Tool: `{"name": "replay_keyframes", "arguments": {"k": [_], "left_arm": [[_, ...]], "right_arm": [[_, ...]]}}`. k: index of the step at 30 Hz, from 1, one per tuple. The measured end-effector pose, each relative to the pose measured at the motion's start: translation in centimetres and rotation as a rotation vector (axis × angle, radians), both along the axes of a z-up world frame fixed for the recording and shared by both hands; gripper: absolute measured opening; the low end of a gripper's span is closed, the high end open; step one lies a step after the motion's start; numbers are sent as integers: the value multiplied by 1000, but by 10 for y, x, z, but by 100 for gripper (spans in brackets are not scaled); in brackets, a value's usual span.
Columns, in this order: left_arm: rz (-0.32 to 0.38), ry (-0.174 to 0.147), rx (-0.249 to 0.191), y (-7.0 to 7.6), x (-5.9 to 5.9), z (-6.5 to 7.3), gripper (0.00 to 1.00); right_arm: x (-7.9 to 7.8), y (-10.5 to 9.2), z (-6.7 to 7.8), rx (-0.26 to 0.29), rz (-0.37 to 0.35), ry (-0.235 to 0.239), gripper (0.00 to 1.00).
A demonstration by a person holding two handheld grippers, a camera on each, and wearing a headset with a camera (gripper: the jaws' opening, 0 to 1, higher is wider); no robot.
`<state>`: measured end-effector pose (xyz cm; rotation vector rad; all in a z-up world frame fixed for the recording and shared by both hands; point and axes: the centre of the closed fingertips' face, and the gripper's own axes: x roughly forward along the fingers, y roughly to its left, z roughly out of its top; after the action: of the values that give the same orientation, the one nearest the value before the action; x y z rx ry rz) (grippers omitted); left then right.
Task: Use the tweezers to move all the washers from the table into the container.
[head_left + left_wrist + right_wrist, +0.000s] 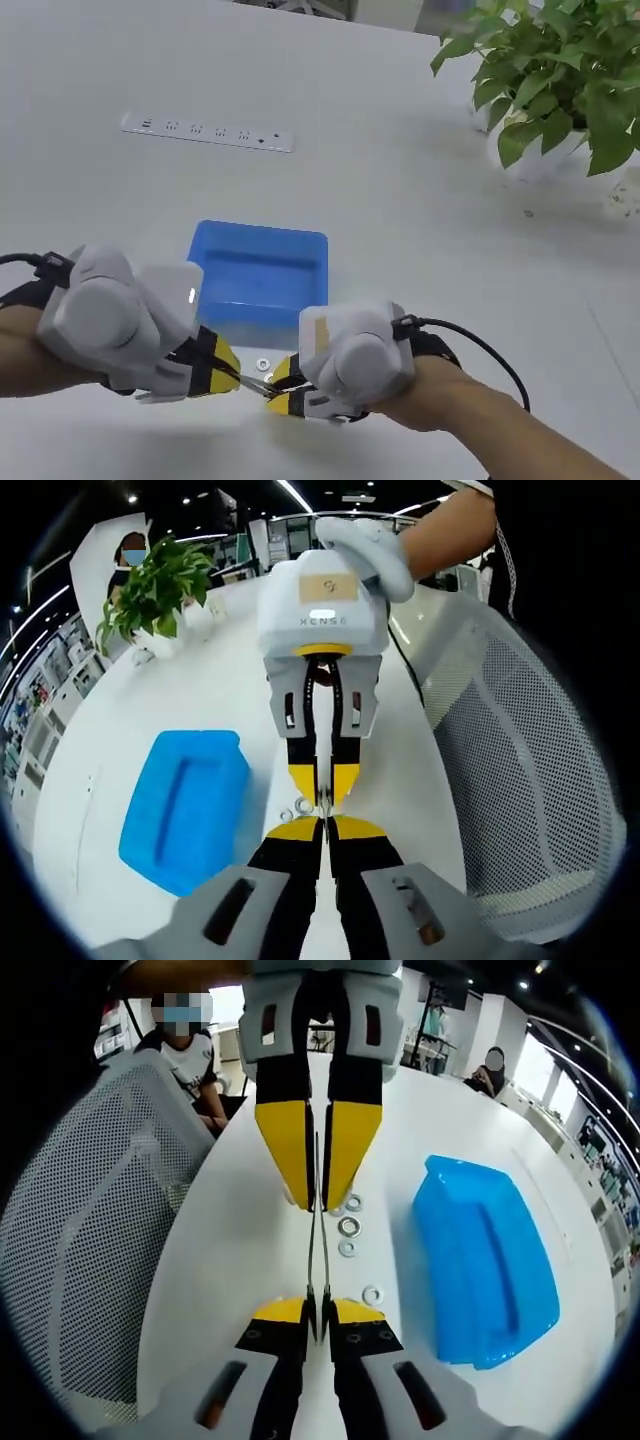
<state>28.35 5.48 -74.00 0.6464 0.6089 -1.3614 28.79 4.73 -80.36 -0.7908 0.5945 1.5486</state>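
Observation:
Thin metal tweezers (316,1250) run between the two grippers, which face each other tip to tip just above the white table. My left gripper (232,375) is shut on one end of the tweezers (255,383). My right gripper (278,386) is shut on the other end. Several small steel washers (349,1226) lie on the table beside the tweezers, between them and the blue container (485,1260). One washer (263,364) lies just behind the jaw tips. The blue container (262,272) sits a little beyond both grippers, and its hollow looks empty.
A white power strip (207,132) lies far back on the table (400,200). A potted green plant (560,80) stands at the back right. A mesh chair (530,780) is by the table edge. People sit in the background.

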Motion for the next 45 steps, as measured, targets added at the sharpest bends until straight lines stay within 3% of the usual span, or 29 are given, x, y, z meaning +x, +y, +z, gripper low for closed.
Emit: {"name": "replay_keyframes", "arguments": {"k": [9, 18, 30, 36, 45], "left_arm": [[-32, -23, -23, -11, -1, 16, 7], [-54, -22, -10, -13, -5, 12, 7], [-67, -19, -39, -21, -6, 14, 10], [-65, -31, -59, -25, -4, 16, 7], [-76, -39, -48, -23, -3, 18, 7]], "right_arm": [[-3, 10, 7, 39, -7, 4, 10], [-9, 11, 3, 30, 5, 4, 9], [-8, 11, 4, 35, -3, 6, 9], [-8, 10, 4, 39, -6, 9, 9], [-5, 11, 6, 50, -12, -5, 11]]}}
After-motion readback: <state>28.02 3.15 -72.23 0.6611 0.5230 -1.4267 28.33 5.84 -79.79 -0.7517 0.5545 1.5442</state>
